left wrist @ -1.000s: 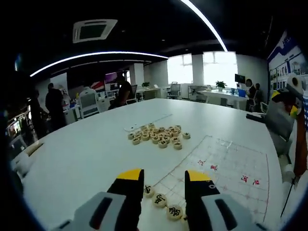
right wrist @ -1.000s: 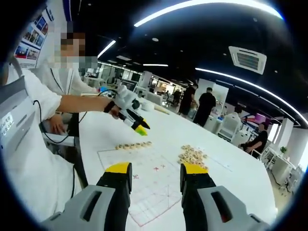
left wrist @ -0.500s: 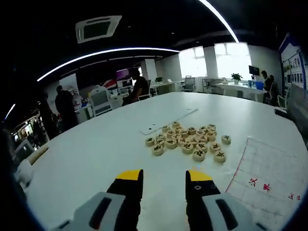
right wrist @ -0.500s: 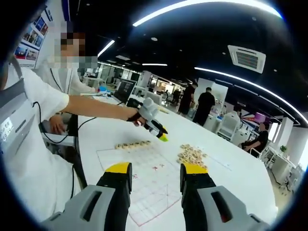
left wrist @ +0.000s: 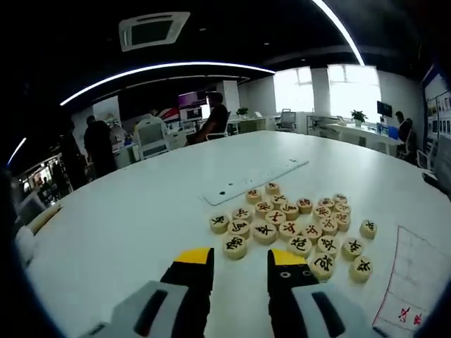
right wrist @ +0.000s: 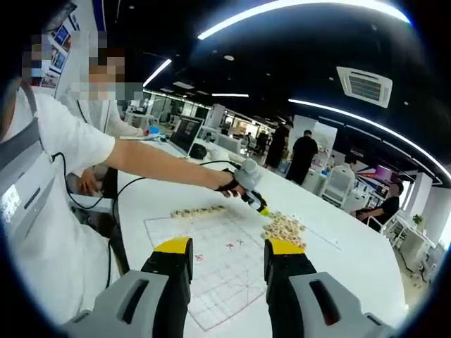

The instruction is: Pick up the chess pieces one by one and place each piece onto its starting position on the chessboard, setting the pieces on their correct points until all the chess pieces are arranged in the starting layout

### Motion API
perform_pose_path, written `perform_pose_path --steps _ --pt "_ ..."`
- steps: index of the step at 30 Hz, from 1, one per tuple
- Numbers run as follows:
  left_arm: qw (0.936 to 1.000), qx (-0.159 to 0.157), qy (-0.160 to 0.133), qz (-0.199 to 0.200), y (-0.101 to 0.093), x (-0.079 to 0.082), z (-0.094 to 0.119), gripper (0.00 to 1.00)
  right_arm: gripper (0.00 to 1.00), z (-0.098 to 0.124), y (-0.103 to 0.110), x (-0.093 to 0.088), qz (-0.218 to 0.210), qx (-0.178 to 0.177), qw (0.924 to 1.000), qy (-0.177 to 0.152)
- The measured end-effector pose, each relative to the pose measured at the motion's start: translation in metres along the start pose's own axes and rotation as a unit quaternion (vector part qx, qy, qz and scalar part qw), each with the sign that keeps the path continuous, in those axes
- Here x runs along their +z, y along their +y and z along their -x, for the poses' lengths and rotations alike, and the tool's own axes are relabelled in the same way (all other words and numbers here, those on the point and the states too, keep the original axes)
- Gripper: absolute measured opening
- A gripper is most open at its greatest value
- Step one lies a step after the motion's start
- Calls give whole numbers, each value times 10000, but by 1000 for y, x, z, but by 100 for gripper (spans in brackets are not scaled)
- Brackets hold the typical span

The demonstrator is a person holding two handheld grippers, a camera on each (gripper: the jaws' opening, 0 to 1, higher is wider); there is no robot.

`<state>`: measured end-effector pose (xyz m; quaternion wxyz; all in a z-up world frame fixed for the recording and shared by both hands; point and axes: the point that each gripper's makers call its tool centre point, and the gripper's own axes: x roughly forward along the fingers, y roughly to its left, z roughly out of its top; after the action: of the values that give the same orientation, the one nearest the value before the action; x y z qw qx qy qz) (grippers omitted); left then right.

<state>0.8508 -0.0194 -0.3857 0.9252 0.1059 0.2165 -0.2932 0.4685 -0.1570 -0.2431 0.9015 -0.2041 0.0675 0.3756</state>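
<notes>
In the left gripper view my left gripper (left wrist: 239, 271) is open with nothing between its yellow-tipped jaws, just short of a loose pile of round wooden chess pieces (left wrist: 296, 225) on the white table. A corner of the chessboard sheet (left wrist: 416, 282) shows at the lower right. In the right gripper view my right gripper (right wrist: 227, 264) stands open and holds nothing, hovering above the chessboard sheet (right wrist: 218, 271). A short row of pieces (right wrist: 197, 210) sits on the board's far edge. The left gripper (right wrist: 250, 190), held at arm's length, points down at the pile (right wrist: 284, 227).
A flat white strip (left wrist: 257, 179) lies on the table beyond the pile. The person's arm (right wrist: 155, 160) reaches across the board's left side. Other people and office chairs (left wrist: 151, 137) stand beyond the table's far edge.
The left gripper has travelled from the row of pieces at the board's edge over to the loose pile, staying open. The right gripper has held its place.
</notes>
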Motion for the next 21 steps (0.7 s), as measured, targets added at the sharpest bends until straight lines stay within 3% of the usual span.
perform_pose_path --steps 6,8,14,17,21 --pt "9993 119 155 313 10 -15 -16 27 41 -1 1 0 -12 15 10000 -10" --pt "9988 80 36 490 8 -12 -21 23 41 -1 1 0 -13 15 10000 -22" --pt "9991 81 -48 418 5 -10 -24 18 41 -2 -2 -2 -60 -28 10000 -2" --pt "9994 131 5 325 7 -11 -19 18 41 -1 0 -2 -43 -12 10000 3" --pt "9997 59 -71 207 8 -1 4 18 41 -1 2 -1 -34 0 10000 -26"
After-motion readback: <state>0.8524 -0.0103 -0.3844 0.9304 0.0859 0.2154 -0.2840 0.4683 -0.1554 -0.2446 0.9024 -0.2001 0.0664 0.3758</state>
